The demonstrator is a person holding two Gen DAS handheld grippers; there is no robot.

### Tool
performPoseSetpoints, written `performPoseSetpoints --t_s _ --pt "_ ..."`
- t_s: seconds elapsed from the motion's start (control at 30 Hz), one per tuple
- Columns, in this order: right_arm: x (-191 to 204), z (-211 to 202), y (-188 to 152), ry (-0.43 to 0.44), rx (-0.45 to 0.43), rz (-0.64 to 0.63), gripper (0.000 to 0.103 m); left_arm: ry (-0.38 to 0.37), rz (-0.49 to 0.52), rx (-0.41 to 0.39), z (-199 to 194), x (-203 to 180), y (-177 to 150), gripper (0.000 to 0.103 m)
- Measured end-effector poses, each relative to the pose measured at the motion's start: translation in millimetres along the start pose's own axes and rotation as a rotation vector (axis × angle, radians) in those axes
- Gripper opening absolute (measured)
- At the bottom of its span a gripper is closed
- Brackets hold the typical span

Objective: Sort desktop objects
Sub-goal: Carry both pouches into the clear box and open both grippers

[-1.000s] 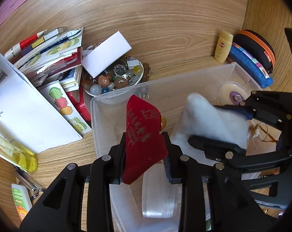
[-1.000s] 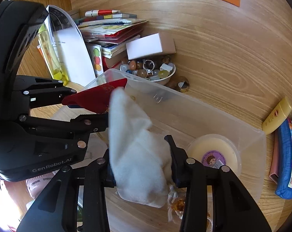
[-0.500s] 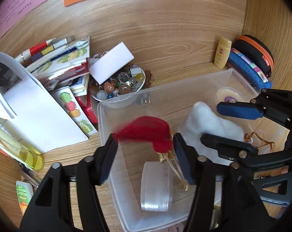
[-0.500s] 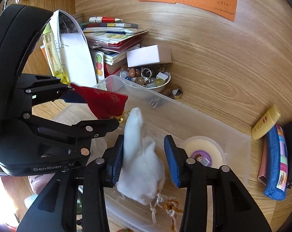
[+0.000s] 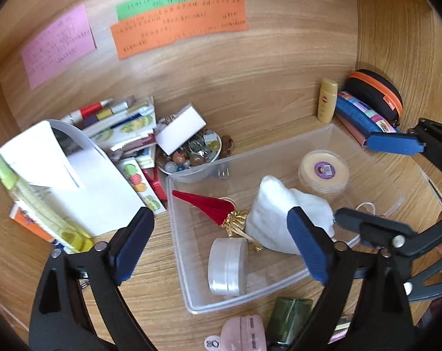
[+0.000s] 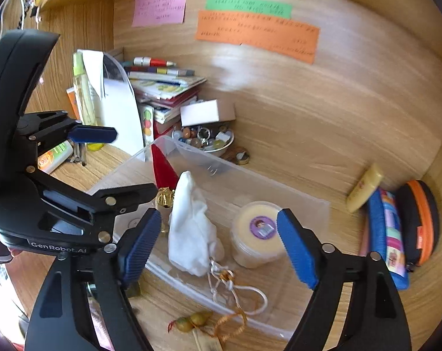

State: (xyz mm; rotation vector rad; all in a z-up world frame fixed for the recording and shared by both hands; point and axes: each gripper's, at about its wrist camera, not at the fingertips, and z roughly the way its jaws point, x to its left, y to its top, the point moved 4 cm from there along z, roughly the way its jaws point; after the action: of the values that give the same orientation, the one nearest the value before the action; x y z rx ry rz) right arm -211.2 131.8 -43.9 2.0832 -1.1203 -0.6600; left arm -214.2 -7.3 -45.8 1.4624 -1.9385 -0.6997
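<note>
A clear plastic bin (image 5: 180, 263) stands on the wooden desk. In it lie a red pouch (image 5: 212, 206) with gold tassel, a white cloth pouch (image 5: 275, 219), a round clear case (image 5: 228, 266) and a yellow round tub (image 5: 323, 172). My left gripper (image 5: 221, 242) is open and empty above the bin's near side. My right gripper (image 6: 215, 245) is open and empty above the white pouch (image 6: 191, 231) and the tub (image 6: 257, 234). The red pouch (image 6: 162, 172) leans at the bin's left wall (image 6: 127, 161).
A bowl of beads (image 5: 191, 155) with a white box on it, a stack of books (image 5: 124, 125) and papers (image 5: 74, 181) stand left of the bin. A yellow tube (image 5: 327, 103), blue pencil case (image 5: 364, 117) and black-orange case (image 5: 376, 93) lie at the right. Sticky notes hang on the back wall.
Both grippers have opened and drawn back upward. The red pouch dropped from the left one and the white pouch from the right one; both now rest in the bin.
</note>
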Motion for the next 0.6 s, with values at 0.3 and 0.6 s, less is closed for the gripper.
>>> performPoseSetpoints --t_s 0.3,0.6 --pt "-9 -52 -12 -0.050 -0.068 0.005 0.087 0.014 -0.034 -0.047 -43 -6 -4 0.097" --pt "-22 -98 -35 -0.093 -0.123 0.017 0.089 0.012 -0.080 -0.091 -80 -7 -21 0.098"
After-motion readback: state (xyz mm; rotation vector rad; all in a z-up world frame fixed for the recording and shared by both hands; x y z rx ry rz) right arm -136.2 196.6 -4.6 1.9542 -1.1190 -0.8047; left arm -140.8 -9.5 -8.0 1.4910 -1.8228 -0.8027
